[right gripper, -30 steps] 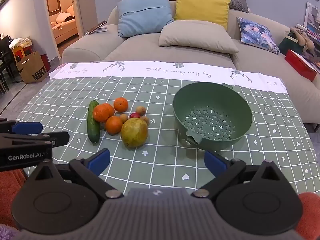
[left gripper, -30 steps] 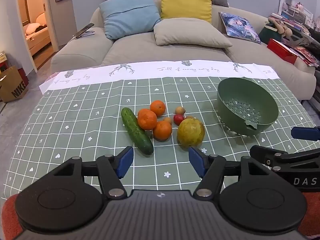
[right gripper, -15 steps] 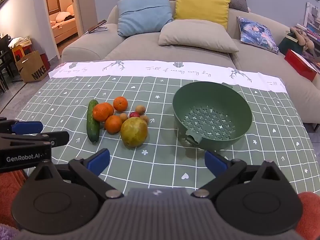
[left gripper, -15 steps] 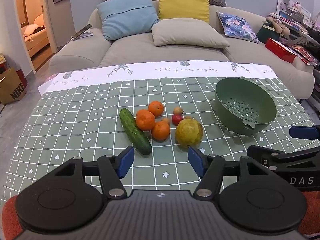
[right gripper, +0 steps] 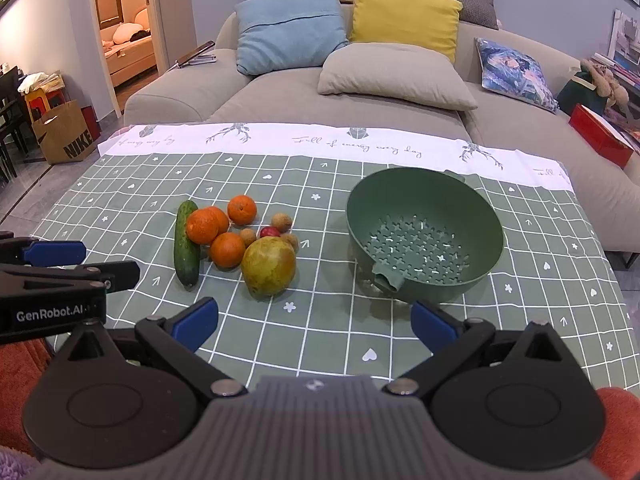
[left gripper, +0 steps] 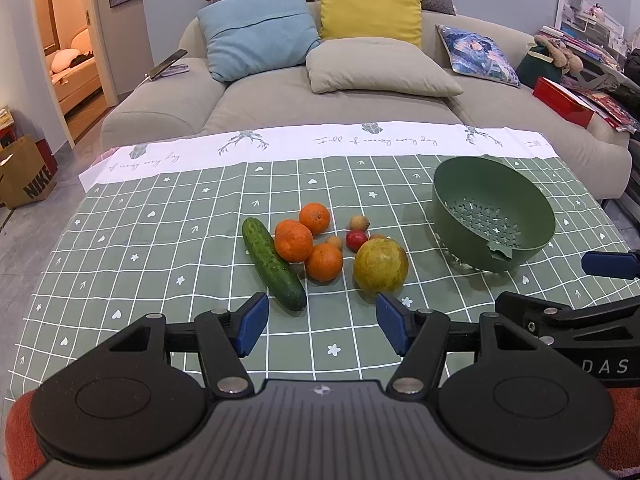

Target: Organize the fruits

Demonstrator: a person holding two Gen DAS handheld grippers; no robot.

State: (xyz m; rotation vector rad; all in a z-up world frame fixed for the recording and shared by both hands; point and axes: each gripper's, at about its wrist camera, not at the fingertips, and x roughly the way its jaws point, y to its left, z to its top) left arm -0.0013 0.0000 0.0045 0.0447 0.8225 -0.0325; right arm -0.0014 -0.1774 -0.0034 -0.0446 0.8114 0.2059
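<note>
A cluster of produce lies mid-table: a cucumber [left gripper: 273, 263] [right gripper: 186, 244], three oranges [left gripper: 293, 240] [right gripper: 227, 249], a large yellow-green pear [left gripper: 380, 266] [right gripper: 269, 266], a small red fruit [left gripper: 356, 240] and several small brown fruits [right gripper: 281, 221]. An empty green colander bowl [left gripper: 493, 216] [right gripper: 424, 232] stands to their right. My left gripper [left gripper: 322, 328] is open and empty, just short of the cucumber and pear. My right gripper [right gripper: 314, 322] is open and empty, near the table's front, between the pear and the bowl.
The table [left gripper: 168, 240] wears a green checked cloth with a white far band. A grey sofa [left gripper: 340, 96] with cushions stands behind it. A Nike bag [left gripper: 24, 176] sits on the floor at left; red boxes and clutter are at right.
Both grippers have crept slightly forward toward the fruit. Both stay open and nothing on the table has moved.
</note>
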